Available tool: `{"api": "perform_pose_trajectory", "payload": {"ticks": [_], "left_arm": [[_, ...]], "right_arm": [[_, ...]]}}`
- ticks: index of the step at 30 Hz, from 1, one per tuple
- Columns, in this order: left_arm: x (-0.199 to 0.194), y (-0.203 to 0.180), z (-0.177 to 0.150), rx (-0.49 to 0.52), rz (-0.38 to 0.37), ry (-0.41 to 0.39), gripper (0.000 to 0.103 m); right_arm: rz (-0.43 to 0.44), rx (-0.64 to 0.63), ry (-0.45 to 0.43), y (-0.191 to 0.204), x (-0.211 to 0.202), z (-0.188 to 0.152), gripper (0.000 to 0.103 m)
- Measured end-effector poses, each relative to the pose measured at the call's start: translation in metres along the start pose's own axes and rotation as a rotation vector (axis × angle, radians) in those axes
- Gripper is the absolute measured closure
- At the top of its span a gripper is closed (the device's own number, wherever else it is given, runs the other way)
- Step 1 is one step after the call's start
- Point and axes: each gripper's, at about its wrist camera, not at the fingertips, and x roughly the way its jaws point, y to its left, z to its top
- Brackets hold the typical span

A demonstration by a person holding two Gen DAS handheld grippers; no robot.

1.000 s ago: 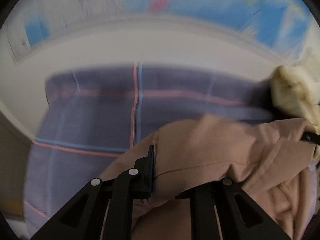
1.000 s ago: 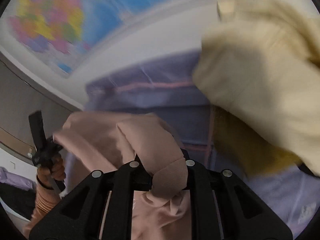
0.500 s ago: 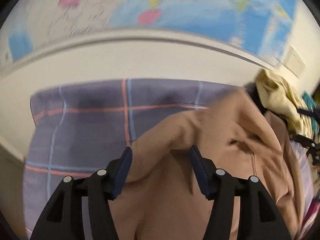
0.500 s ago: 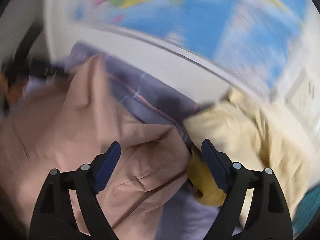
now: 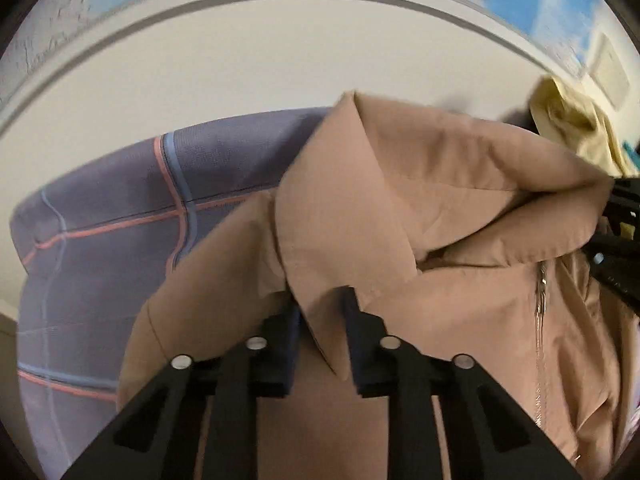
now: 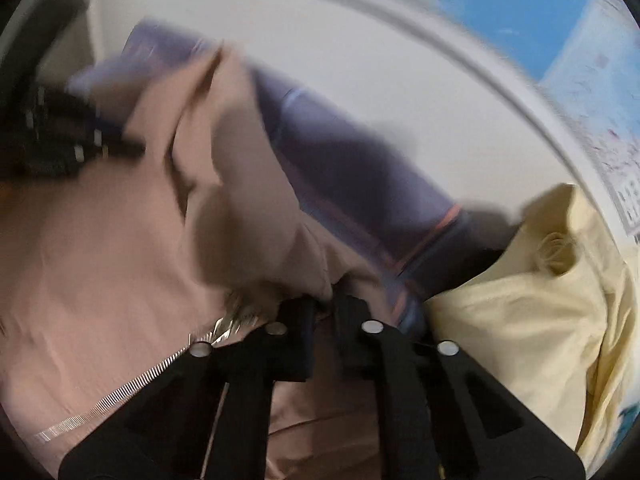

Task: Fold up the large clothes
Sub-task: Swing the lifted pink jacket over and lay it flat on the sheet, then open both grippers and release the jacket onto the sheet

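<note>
Tan cloth of a zip-front jacket (image 5: 460,208) lay bunched on a lilac checked bed cover (image 5: 120,208), its collar end raised toward the pale wall. Half a second earlier both sets of fingers stood wide apart over the garment; at this moment each had come together on a new hold. The left gripper (image 5: 320,312) was closing, with the pointed collar flap pinched between its fingers. The right gripper (image 6: 322,312) was clenched almost fully, with a fold of the same tan cloth beside the zip (image 6: 132,384) apparently caught between its fingers, though motion blur in the right wrist view leaves the exact bite uncertain. A pale yellow garment (image 6: 520,320) lay heaped just beside the jacket on the right, touching or nearly touching it. The fresh two-point grip at the collar end suggests that the jacket was being re-held so it could be lifted and spread flat, so folding proper was probably not yet begun.
</note>
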Motion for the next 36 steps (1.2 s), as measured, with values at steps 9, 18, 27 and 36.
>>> {"api": "perform_pose_trajectory", "payload": {"ticks": [9, 18, 27, 36], "left_arm": [[-0.022, 0.008, 0.015, -0.078, 0.03, -0.066, 0.062], [-0.102, 0.049, -0.06, -0.016, 0.059, -0.196, 0.037], [-0.117, 0.099, -0.143, -0.11, 0.024, -0.175, 0.037], [-0.12, 0.104, -0.184, -0.138, 0.02, -0.156, 0.038]], "right_arm": [[-0.018, 0.22, 0.04, -0.025, 0.02, 0.021, 0.095], [0.002, 0.258, -0.173, -0.011, -0.118, -0.055, 0.028], [0.291, 0.395, -0.025, 0.03, -0.155, -0.203, 0.025], [0.358, 0.505, -0.043, 0.018, -0.166, -0.234, 0.098]]}}
